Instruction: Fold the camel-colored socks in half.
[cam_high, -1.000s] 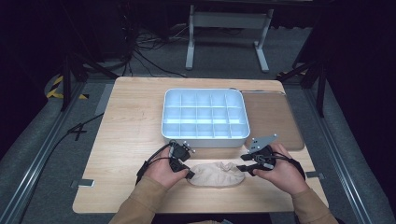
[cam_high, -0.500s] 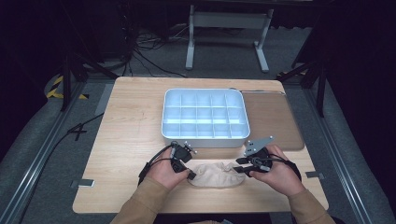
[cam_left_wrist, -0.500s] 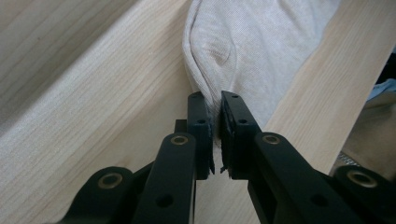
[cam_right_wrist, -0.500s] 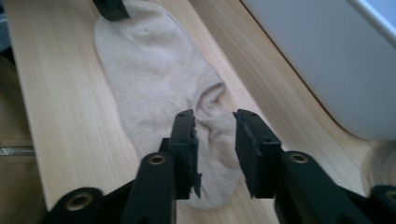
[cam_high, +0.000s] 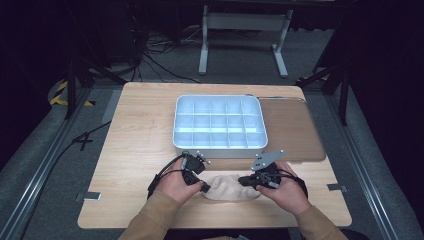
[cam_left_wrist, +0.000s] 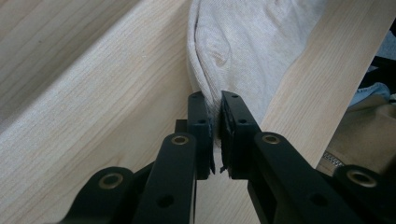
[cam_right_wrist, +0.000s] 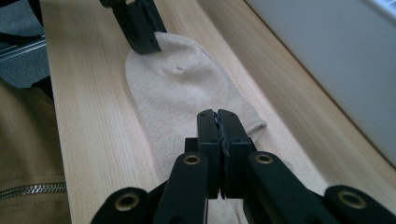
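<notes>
Since a second ago, both grippers have just been closing on the beige sock, which lies flat on the wooden table near its front edge, in front of the white compartment tray, and the right hand has edged inward along it. Both hands rest low over the table, grippers angled toward each other. The left gripper pinches a fold at the sock's left end; the right gripper looks clamped on its right end, though little cloth shows between the pads.
</notes>
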